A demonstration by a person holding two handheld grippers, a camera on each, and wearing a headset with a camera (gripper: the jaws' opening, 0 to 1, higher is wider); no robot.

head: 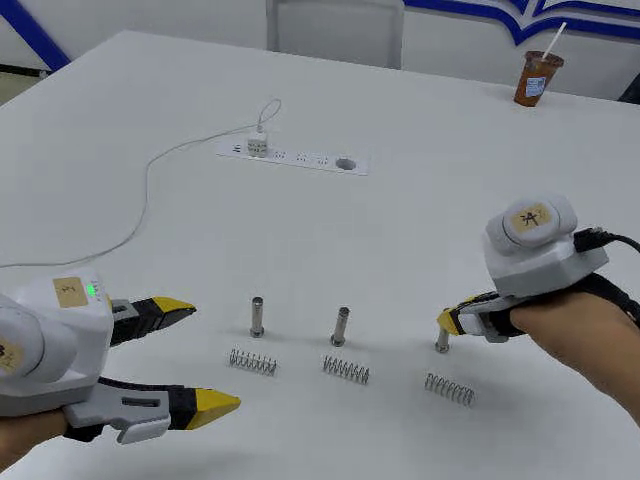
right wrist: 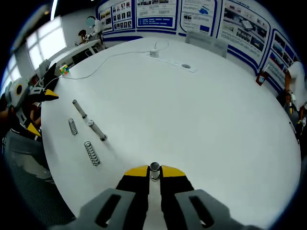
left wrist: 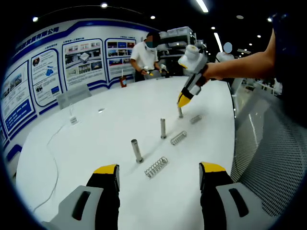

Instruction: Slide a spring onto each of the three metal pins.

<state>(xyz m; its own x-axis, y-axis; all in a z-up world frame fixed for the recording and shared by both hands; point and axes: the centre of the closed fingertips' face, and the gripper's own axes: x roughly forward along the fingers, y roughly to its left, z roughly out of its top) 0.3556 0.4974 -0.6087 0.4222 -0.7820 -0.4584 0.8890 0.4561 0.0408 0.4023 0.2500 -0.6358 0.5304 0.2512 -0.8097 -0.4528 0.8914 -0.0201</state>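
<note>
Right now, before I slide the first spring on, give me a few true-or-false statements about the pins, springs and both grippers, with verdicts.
1. The left spring, middle spring and right spring all lie on the table, none on a pin. True.
2. The left gripper is shut on the left spring. False: its jaws stand open and hold nothing, apart from the spring.
3. The right gripper is closed on the right pin. True.
4. The middle pin has fallen over. False: it stands upright, as does the left pin.
</note>
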